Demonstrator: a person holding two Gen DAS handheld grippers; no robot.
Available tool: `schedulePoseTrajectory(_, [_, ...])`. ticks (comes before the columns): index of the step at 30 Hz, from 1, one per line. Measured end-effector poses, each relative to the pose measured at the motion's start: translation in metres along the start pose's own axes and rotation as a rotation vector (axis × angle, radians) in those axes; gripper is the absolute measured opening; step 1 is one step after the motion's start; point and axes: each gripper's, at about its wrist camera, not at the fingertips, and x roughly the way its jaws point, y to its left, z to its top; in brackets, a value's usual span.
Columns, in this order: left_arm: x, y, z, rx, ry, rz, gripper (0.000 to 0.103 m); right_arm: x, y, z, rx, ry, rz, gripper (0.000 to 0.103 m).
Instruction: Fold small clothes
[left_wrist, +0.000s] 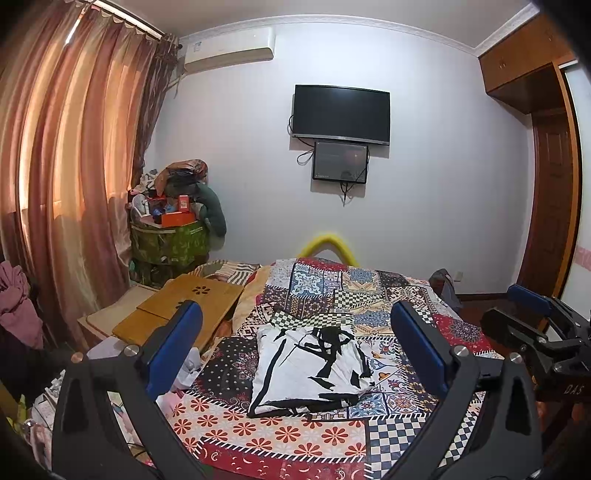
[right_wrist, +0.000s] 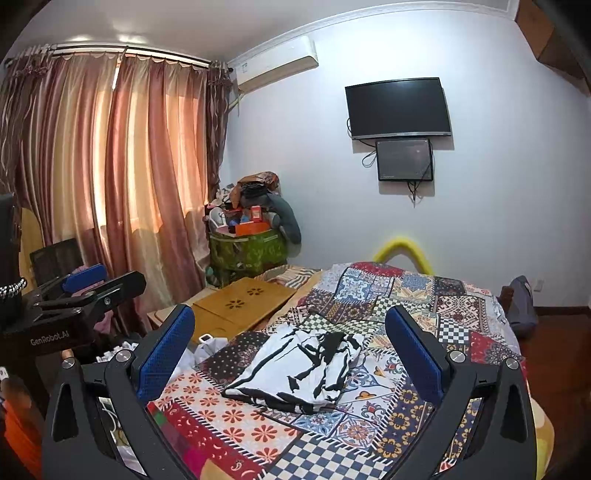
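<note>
Garment: a white top with black print (left_wrist: 310, 365) lies in the lower middle of both views, on the patchwork quilt (left_wrist: 266, 428), already partly doubled over.
Fold: I'd judge it best to pinch two corners of one edge and lay that edge flat.
Left tongs (left_wrist: 295, 347): spread wide, holding nothing, clear of the cloth.
Right tongs (right_wrist: 290, 350): spread as wide, empty too.
Beyond: wooden tray (left_wrist: 184, 310), middle left; curtain (left_wrist: 74, 147), upper left.

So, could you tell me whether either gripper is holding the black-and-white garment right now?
No, the black-and-white garment lies on the patchwork bedspread while the left gripper and right gripper are open and apart from it.
</note>
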Motion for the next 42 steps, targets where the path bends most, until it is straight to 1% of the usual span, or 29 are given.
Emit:
schedulePoseTrajectory(10, [0.0045,-0.0017,-0.0026,0.000,0.009,0.003,0.103,-0.0005,-0.0010,-0.0006,-0.002,0.013,-0.008,0.102])
schedulePoseTrajectory(30, [0.0037,-0.0055,-0.0062,0.021,0.008,-0.023,0.103,-0.0022,-0.0022,0.0009,0.012,0.006,-0.011,0.102])
schedulePoseTrajectory(42, [0.0053,-0.0049,-0.0047,0.021,0.039,-0.046,0.103,-0.0032,-0.0029,-0.0013,0.018,0.014,-0.019,0.103])
